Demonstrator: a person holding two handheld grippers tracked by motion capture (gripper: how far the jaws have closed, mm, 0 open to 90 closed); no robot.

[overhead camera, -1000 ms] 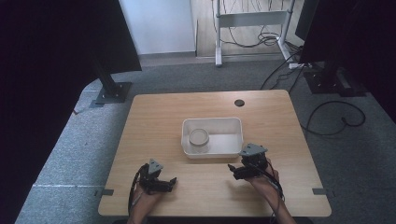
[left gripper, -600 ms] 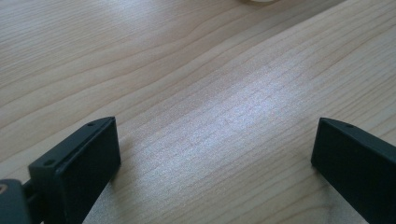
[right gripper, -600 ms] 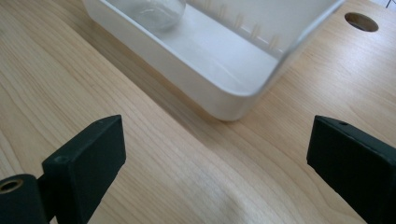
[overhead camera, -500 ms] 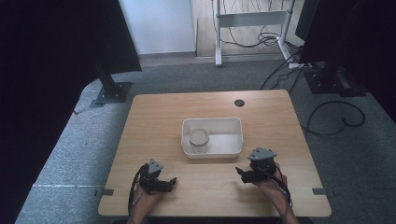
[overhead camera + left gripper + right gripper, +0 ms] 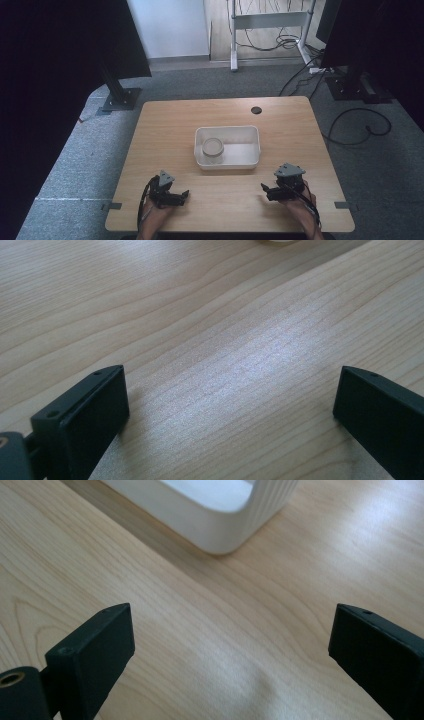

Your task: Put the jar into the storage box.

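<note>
A white rectangular tray [image 5: 252, 160] stands mid-table with a round pale cup [image 5: 213, 148] in its left half. My left gripper [image 5: 184, 196] rests low on the wood near the front left, jaws wide apart, open with bare wood [image 5: 230, 390] between them. My right gripper [image 5: 265, 190] sits at the front right, just in front of the tray's right corner, open and holding nothing. In the right gripper view a rounded corner of the tray [image 5: 220, 525] shows beyond the jaws.
The wooden table [image 5: 165, 135] has a dark cable hole [image 5: 256, 110] near its far edge. Grey carpet surrounds it, with black stands at both sides and cables [image 5: 350, 125] on the floor to the right.
My right gripper has drawn back from beside the tray toward the front edge and a little to the right. The left gripper has stayed put.
</note>
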